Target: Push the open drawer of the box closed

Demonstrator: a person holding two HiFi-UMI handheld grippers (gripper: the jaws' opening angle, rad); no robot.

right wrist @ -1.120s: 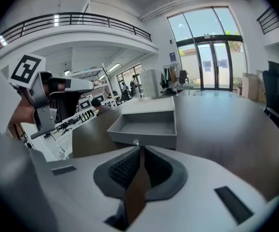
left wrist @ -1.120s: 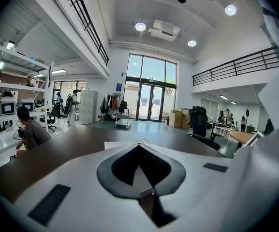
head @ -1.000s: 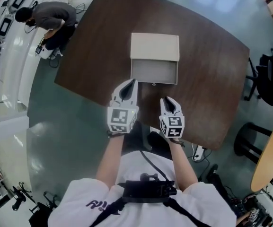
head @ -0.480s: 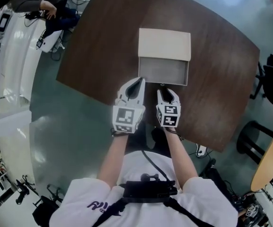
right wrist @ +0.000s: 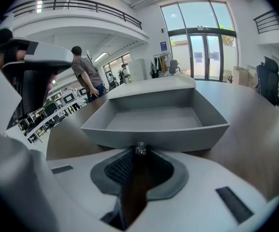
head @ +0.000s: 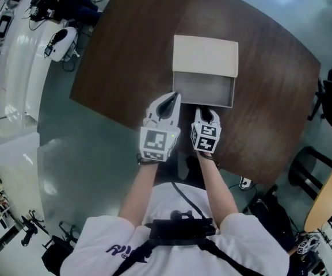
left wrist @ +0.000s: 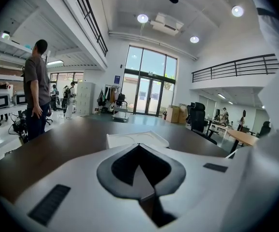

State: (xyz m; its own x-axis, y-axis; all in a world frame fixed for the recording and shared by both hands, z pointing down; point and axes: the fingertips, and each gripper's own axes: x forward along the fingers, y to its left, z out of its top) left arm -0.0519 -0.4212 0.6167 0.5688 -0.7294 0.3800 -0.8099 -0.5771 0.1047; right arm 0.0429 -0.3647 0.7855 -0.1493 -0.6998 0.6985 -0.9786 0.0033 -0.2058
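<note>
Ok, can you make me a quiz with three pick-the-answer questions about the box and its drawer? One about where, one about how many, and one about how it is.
1. Where does the box stand?
A) on the floor
B) on the dark brown table
C) on a chair

2. How many things lie in the drawer?
A) none
B) two
C) five

3. How is the drawer?
A) pulled open
B) pushed fully shut
C) lifted right out of the box

Answers:
1 B: the head view shows the box on the tabletop.
2 A: the right gripper view shows only the bare grey drawer floor.
3 A: it sticks out of the box front, with its inside showing.
</note>
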